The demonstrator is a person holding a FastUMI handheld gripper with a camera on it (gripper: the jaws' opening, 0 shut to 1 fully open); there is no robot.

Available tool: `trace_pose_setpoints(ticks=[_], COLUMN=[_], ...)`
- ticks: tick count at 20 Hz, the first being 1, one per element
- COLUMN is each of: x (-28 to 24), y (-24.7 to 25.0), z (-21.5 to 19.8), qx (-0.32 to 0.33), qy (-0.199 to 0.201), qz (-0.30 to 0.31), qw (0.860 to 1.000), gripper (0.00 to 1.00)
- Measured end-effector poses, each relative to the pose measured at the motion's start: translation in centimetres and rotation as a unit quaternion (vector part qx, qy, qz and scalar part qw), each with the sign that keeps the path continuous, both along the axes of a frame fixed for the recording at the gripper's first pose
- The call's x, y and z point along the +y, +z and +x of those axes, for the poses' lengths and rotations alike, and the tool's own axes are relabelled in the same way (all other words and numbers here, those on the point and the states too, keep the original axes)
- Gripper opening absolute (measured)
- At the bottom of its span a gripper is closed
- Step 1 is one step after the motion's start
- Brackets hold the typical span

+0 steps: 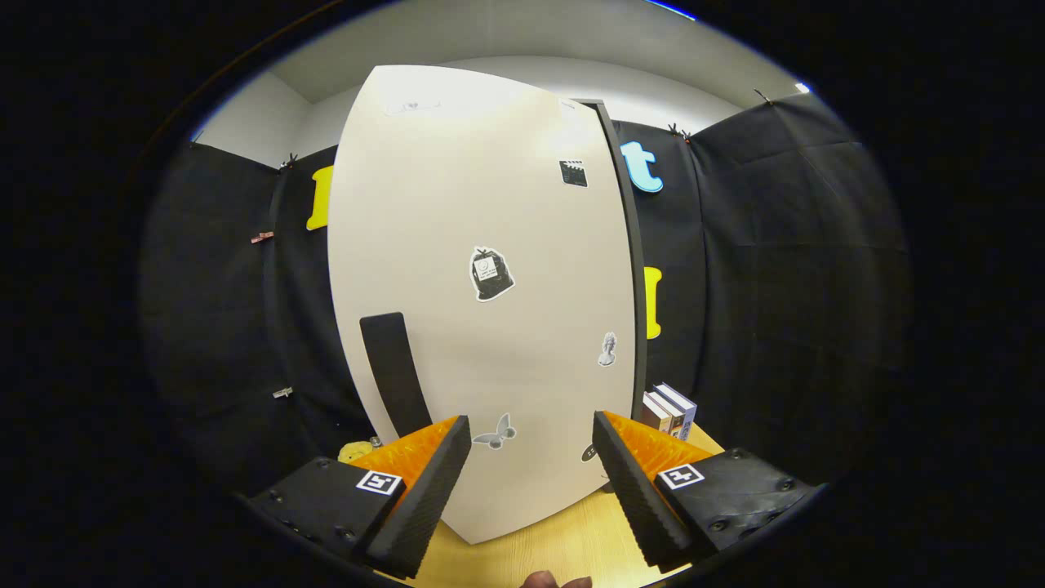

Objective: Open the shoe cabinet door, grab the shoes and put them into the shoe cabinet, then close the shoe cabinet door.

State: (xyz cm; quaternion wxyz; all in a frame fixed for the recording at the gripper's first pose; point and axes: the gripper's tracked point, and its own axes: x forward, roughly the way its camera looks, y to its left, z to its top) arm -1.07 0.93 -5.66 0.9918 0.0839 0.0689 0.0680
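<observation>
In the gripper view, the shoe cabinet door [482,302] stands closed and upright just ahead of the gripper [531,445], a pale flat panel that serves as the landmark for everything else here. The gripper's two fingers are spread wide apart with nothing between them, their tips held near the lower part of the door but not touching it as far as can be told. A dark vertical handle [394,371] sits on the door's lower left part, just above and beyond the left fingertip. Several small stickers dot the door: a dark bag-shaped sticker [491,273] near its middle, a clapperboard sticker [573,172] high on its right side, a small figure sticker [606,349] lower on the right, and a butterfly sticker [495,433] near the bottom between the fingers. The door's right side meets a dark cabinet edge [624,245]. To the right of the door's foot, a few books [669,411] stand on the wooden table [563,547]. A small yellow object [356,451] lies by the door's lower left corner, partly hidden behind the left finger.
</observation>
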Motion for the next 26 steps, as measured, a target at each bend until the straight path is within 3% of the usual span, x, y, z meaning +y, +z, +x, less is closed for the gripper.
trace_pose_setpoints(ticks=[26], x=[0.4], y=[0.0], z=[0.9], qx=[0.014], qy=[0.006], qz=[-0.012], qw=[1.0], gripper=[0.98])
